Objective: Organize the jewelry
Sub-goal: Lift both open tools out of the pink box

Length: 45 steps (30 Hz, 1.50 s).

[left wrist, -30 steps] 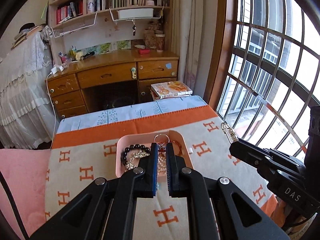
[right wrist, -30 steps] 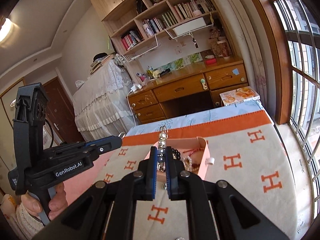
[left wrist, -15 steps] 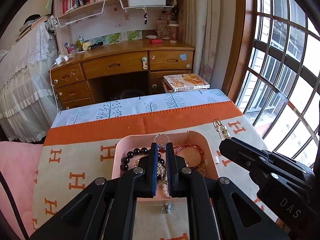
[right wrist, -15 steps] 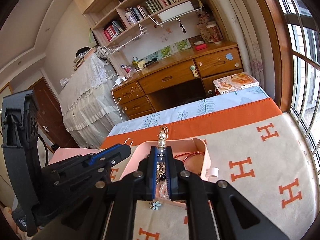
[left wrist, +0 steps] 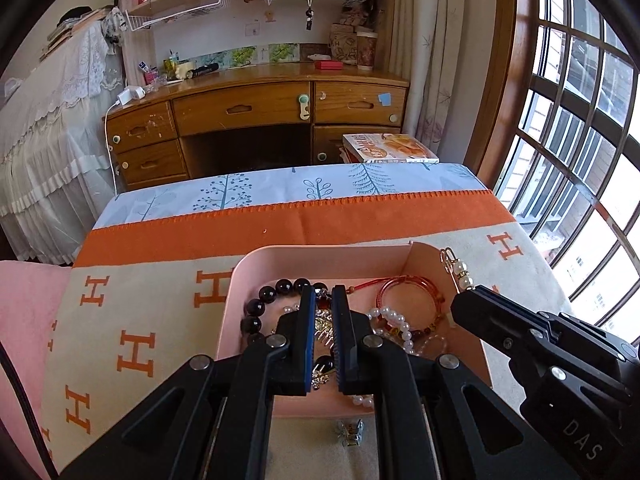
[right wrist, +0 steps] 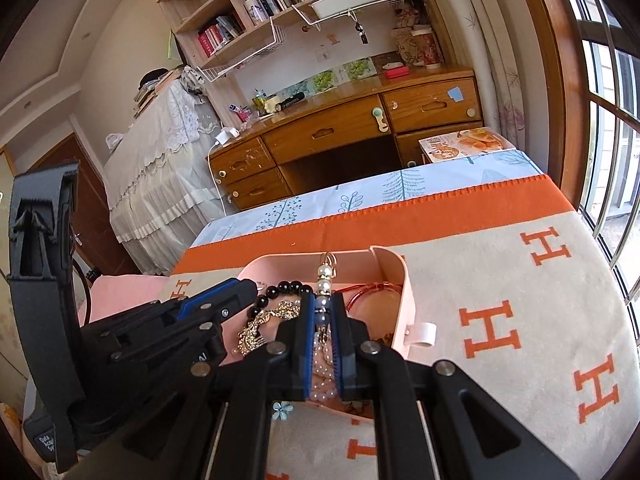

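- Jewelry lies heaped in the pink tray (left wrist: 320, 254), which sits on the bed's blanket (left wrist: 160, 292) at the middle of both views.
- Right gripper (right wrist: 322, 312) has its jaws clamped on a beaded pearl charm (right wrist: 325, 276); the gold clasp pokes up toward 12 o'clock, above the tray's middle.
- Left gripper (left wrist: 322, 320) hovers low over the tray. Its jaws stand nearly together with a red bead and gilt pieces showing in the gap; whether they pinch anything, I cannot tell.
- The step in hand looks like setting the charm down in the tray. To do it well, lower it over a bare patch of tray floor, part the jaws slowly, and lift straight up so the clasp does not snag the blue pads.
- Keep the two grippers apart; they crowd the same small tray.
- In the tray: a black bead bracelet (left wrist: 276, 296) at 10 o'clock, round and glossy; a red cord bangle (left wrist: 408, 296) at 2 o'clock, thin and wiry; a pearl strand (left wrist: 396, 324) beside it, small and smooth; a gold chain piece (right wrist: 260, 324), glittery and lumpy.
- The tray is smooth, rigid-looking, with rounded corners and a white tab on one wall.
- Outside it, at 6 o'clock on the blanket, lie a small silver clip (left wrist: 350, 432) and a pale blue flower charm (right wrist: 282, 410), not yet gathered.
- The blanket is soft, beige with orange H marks; small pieces could sink into its nap.
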### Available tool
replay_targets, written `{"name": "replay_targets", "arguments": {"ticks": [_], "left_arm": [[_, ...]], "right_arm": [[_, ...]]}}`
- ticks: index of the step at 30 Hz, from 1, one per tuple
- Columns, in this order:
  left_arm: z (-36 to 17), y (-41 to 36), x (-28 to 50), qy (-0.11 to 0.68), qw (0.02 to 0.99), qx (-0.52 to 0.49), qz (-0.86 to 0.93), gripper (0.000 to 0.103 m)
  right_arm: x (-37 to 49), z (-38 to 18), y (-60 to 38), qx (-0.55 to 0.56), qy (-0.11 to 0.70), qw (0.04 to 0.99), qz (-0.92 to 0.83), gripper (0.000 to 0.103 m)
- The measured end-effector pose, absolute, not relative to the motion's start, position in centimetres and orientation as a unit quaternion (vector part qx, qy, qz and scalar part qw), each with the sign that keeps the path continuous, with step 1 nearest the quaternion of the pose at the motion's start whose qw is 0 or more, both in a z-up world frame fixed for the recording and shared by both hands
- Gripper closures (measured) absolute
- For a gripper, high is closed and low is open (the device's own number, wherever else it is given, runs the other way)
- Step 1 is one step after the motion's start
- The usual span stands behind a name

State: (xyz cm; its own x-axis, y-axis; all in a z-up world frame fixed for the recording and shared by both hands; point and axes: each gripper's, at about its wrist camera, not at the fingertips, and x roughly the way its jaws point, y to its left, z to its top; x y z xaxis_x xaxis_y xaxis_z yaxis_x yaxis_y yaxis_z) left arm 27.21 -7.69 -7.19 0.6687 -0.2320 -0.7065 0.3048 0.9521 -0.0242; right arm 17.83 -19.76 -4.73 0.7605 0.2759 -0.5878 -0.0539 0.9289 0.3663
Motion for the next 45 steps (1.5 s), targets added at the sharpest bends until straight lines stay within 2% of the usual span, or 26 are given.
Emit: {"name": "replay_targets", "arguments": {"ticks": [5, 7, 8, 9, 10, 12, 14, 16, 17, 26, 45], "left_arm": [[-7.4, -7.1, 27.2, 0.375, 0.915, 0.043, -0.142, 0.097], [-7.4, -6.9, 27.1, 0.373, 0.917, 0.040, -0.137, 0.095], [-7.4, -6.8, 27.2, 0.373, 0.917, 0.040, -0.135, 0.090], [-7.4, -6.7, 27.1, 0.372, 0.918, 0.039, -0.133, 0.080], [-7.3, -6.6, 27.1, 0.370, 0.919, 0.037, -0.133, 0.074], [-7.1, -6.3, 26.8, 0.364, 0.922, 0.033, -0.128, 0.043], [-6.8, -5.9, 26.4, 0.348, 0.930, 0.035, -0.113, 0.032], [-6.4, -5.4, 26.2, 0.339, 0.934, 0.035, -0.111, 0.030], [-6.3, -5.3, 26.0, 0.337, 0.934, 0.034, -0.111, 0.030], [-5.9, -4.8, 25.4, 0.332, 0.936, 0.030, -0.109, 0.029], [-3.5, -4.0, 22.7, 0.294, 0.948, 0.021, -0.117, 0.029]], "right_arm": [[17.9, -5.1, -18.8, 0.147, 0.335, 0.926, 0.094, 0.095], [17.8, -5.2, -18.5, 0.138, 0.335, 0.927, 0.094, 0.095], [17.8, -5.2, -18.4, 0.135, 0.336, 0.928, 0.093, 0.095], [17.8, -5.2, -18.3, 0.134, 0.337, 0.928, 0.092, 0.095], [17.7, -5.2, -18.3, 0.133, 0.337, 0.928, 0.092, 0.093], [17.7, -5.2, -18.2, 0.133, 0.335, 0.928, 0.091, 0.089], [17.3, -5.1, -18.4, 0.133, 0.326, 0.932, 0.083, 0.084], [17.0, -5.0, -18.4, 0.133, 0.317, 0.935, 0.081, 0.077], [16.8, -4.9, -18.4, 0.132, 0.312, 0.937, 0.079, 0.076], [15.3, -4.3, -17.7, 0.103, 0.272, 0.954, 0.069, 0.076], [13.7, -3.0, -16.9, 0.099, 0.252, 0.962, 0.044, 0.076]]}}
